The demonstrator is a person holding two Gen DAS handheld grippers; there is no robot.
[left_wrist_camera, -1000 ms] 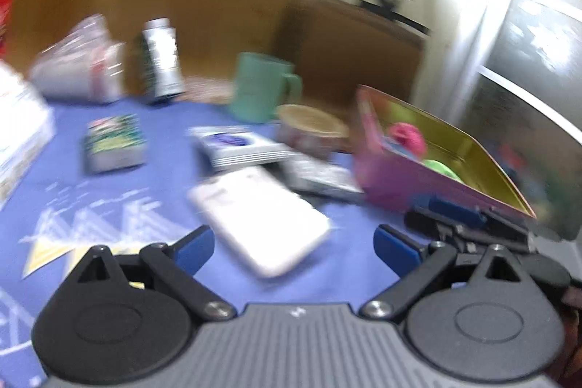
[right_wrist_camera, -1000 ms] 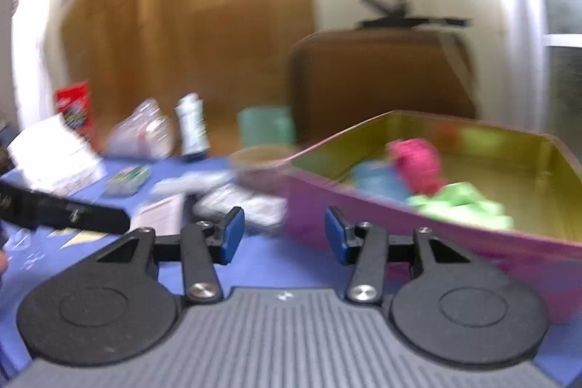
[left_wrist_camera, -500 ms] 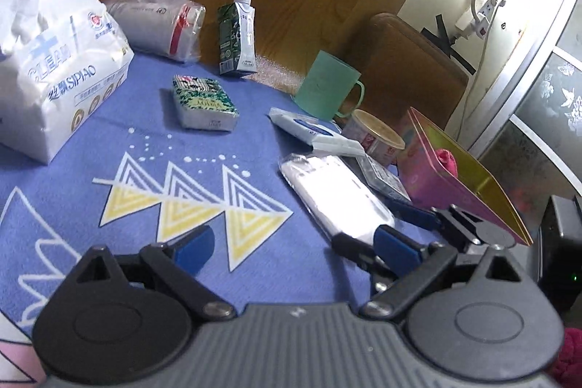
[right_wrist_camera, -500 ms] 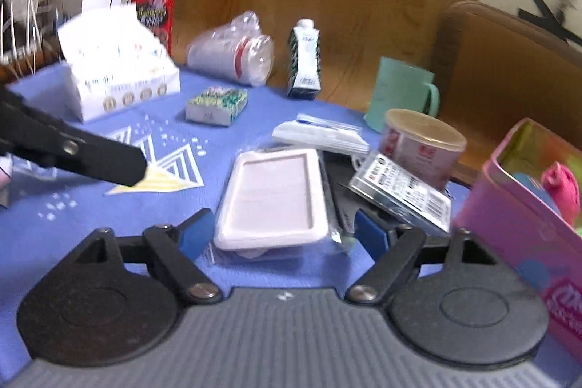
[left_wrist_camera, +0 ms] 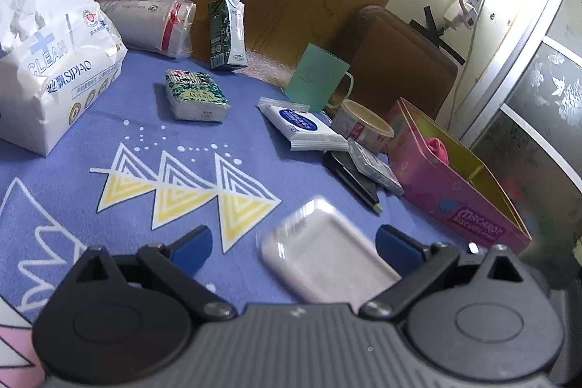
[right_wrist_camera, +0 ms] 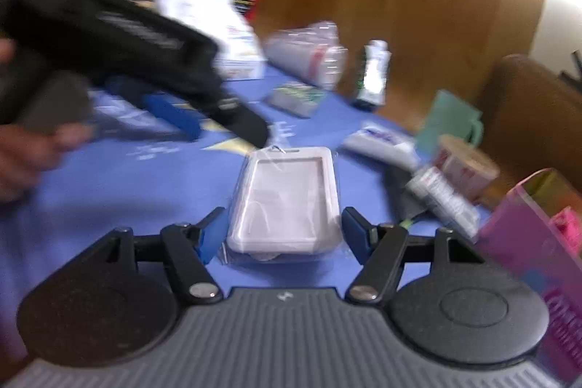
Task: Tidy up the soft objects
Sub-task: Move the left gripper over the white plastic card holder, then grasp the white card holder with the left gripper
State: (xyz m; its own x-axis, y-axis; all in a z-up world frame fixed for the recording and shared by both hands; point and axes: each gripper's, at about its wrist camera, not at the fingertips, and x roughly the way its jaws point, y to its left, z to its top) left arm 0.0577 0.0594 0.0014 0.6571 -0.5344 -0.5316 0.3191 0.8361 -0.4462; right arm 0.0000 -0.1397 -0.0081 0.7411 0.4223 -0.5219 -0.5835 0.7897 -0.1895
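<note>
A white case in clear wrap [right_wrist_camera: 287, 202] lies on the blue cloth. My right gripper [right_wrist_camera: 283, 235] straddles its near end. The jaws are closing, and the blue pads [right_wrist_camera: 212, 235] sit against its sides. In the left wrist view the case [left_wrist_camera: 323, 260] is blurred, low between the fingers of my left gripper [left_wrist_camera: 294, 248]. Those jaws are opening wide and touch nothing. The left gripper [right_wrist_camera: 218, 126] also shows beyond the case's far end. A pink tin [left_wrist_camera: 462, 202] at the right holds a pink soft thing [left_wrist_camera: 438, 148].
On the cloth are a big tissue bag [left_wrist_camera: 47, 71], a green tissue pack [left_wrist_camera: 196, 93], a wipes pack [left_wrist_camera: 302, 124], a carton [left_wrist_camera: 227, 31], a mug [left_wrist_camera: 316, 79], a tub [left_wrist_camera: 363, 130] and a blister pack [left_wrist_camera: 374, 166]. A hand [right_wrist_camera: 25, 148] holds the left gripper.
The right gripper swung left from the tin to the white case and closed in around it. The case has slid nearer the left camera. The left gripper has settled.
</note>
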